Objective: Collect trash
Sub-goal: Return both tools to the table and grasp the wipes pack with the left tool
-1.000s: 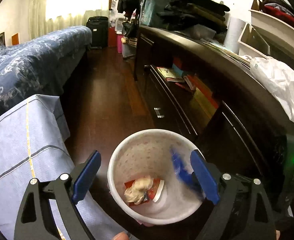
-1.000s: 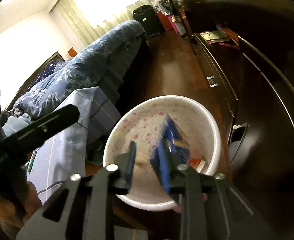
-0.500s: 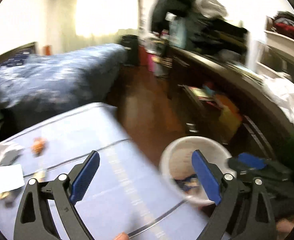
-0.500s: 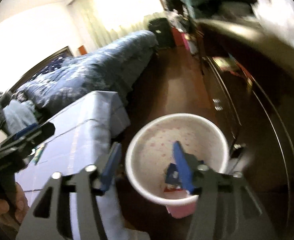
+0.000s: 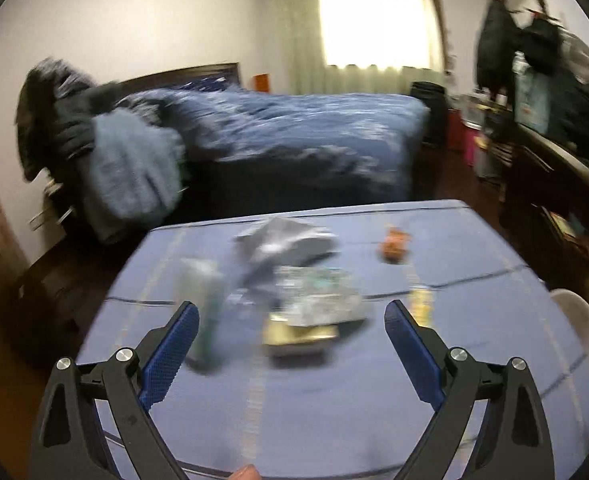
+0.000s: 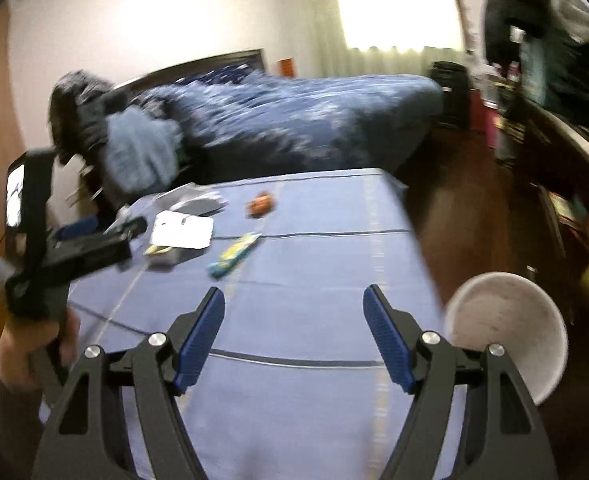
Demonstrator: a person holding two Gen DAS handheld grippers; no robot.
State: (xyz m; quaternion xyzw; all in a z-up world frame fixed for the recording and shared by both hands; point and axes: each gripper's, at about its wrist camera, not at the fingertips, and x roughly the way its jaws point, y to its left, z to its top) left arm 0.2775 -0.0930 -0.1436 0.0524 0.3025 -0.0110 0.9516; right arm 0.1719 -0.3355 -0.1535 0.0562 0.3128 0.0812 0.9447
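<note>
Left tongs (image 5: 290, 344): wide open, with nothing in them. They hang in the air above the blue surface (image 5: 334, 408) and touch nothing.
Left tongs from the other side: in the right wrist view they show at the left edge (image 6: 94, 232), held by a hand (image 6: 30, 344).
Right tongs (image 6: 294, 332): the blue pads are far apart and are opening more. Nothing is between them. They are up over the surface and touch nothing.
Surface: a blue cloth with thin dark lines and pale stripes covers it.
Trash on the surface: it all lies on the far half, past both tongs, and the picture is blurry there.
Silver wrapper (image 5: 286, 244): crumpled, at the back of the pile.
White packet (image 6: 182, 232): flat, just in front of the silver wrapper.
Yellow and blue wrapper (image 6: 234, 256): long and thin, just to the right of the white packet.
Orange bit (image 6: 260, 205): small, by itself, well apart from the rest.
Teal thing (image 5: 206, 312): too blurry to tell what it is.
White bin (image 6: 506, 328): on the brown floor, just beside the right edge of the surface. I cannot see what is in it.
Bed (image 5: 294, 140): behind the surface, with a dark blue cover.
</note>
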